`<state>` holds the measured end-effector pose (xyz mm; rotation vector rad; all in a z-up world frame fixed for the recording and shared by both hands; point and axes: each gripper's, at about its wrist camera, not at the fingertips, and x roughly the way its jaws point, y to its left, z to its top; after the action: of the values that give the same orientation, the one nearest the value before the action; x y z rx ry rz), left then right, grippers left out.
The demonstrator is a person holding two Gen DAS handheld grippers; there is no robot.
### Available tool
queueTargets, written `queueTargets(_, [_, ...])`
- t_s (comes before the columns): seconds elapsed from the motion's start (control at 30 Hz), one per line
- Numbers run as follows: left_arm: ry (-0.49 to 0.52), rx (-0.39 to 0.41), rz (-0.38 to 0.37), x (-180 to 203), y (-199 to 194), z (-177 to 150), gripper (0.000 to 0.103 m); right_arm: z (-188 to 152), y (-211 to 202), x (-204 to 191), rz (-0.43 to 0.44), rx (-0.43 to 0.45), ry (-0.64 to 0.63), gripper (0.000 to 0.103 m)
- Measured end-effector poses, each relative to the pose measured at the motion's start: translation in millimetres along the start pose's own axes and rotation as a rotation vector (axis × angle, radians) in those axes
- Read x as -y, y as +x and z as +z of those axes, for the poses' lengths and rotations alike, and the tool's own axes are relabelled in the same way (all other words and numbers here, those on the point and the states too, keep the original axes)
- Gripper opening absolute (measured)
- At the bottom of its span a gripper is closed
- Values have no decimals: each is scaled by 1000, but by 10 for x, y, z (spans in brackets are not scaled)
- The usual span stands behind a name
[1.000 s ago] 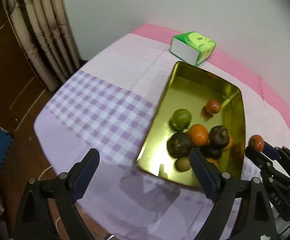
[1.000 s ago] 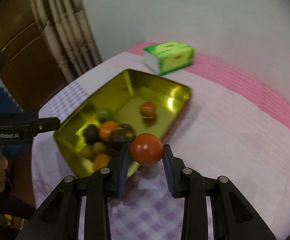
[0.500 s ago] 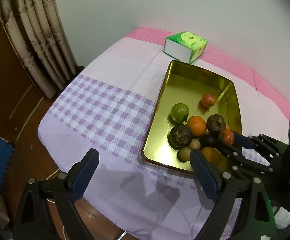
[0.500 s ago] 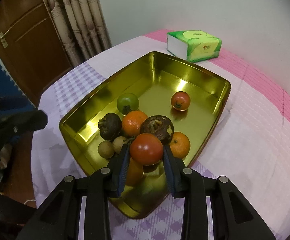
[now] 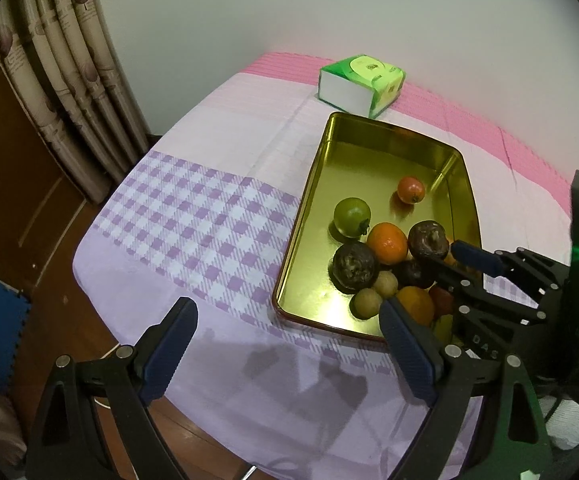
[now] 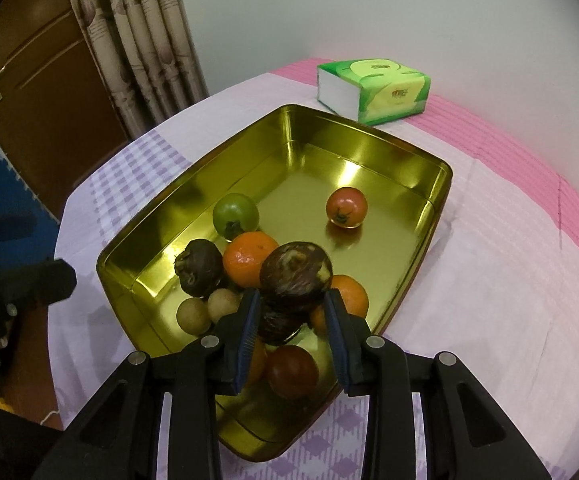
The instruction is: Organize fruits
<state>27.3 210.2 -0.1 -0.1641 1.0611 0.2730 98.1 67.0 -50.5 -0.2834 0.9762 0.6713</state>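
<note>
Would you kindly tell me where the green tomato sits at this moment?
In the right wrist view, the green tomato lies inside the gold tray, left of the lone red tomato and just behind the orange.

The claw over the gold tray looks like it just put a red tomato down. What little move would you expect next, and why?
Probably lift the right gripper straight up out of the gold tray. Its jaws have just been opening, and the red tomato now lies below them among the other fruit, no longer pinched, so backing away upward should avoid knocking the pile.
</note>
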Motion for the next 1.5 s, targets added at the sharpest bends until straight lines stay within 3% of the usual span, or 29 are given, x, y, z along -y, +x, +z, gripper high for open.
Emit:
queueTargets(0.1, [1,1,4,8,4,-2,91,-9,-95,17,-4,15,13,51])
queueTargets(0.27, [7,2,17,47,20,-13,91,-65,-324,50,-26,42,38,89])
queueTargets(0.37, [21,8,29,88,13,-27,91,-117,-414,50,-58,35,40,95])
queueTargets(0.7, [49,18,45,218,2,-84,91,-417,-505,104,-95,-18,77,97])
queueTargets(1.5, [66,13,50,274,26,-120,91,-505,-476,13,-90,-51,49,98])
